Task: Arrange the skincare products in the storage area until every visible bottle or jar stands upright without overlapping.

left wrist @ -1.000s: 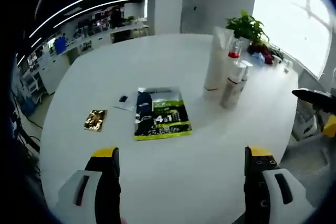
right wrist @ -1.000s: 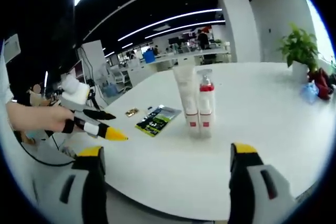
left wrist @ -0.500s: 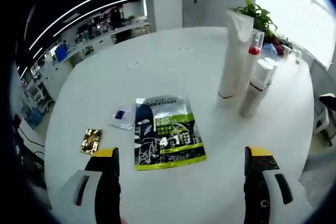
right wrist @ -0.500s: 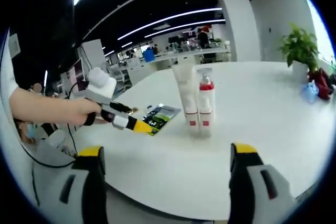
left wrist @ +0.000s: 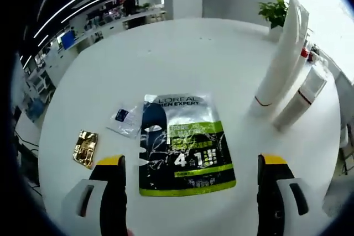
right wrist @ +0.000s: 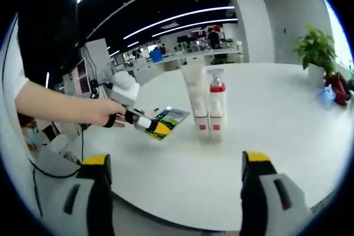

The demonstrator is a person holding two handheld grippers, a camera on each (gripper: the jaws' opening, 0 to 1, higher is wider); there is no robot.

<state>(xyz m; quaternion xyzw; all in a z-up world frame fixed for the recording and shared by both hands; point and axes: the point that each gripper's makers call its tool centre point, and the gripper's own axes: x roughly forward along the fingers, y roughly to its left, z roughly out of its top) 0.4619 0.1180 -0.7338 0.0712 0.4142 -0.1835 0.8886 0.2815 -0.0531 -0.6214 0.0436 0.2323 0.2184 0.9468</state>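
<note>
Both our grippers are open, and our left gripper (left wrist: pixel 191 183) over the flat mask packet (left wrist: pixel 184 138) could slide it into the standing white tube (left wrist: pixel 281 53) and tip it.

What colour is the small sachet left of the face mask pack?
Shiny gold small sachet, clearest in the left gripper view.

Bright window glare right; edges warped, soft.

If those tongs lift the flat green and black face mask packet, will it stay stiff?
Probably not: the face mask packet lies thin and flat, so it would likely droop. Its glossy foil looks slippery, and it seems light.
</note>
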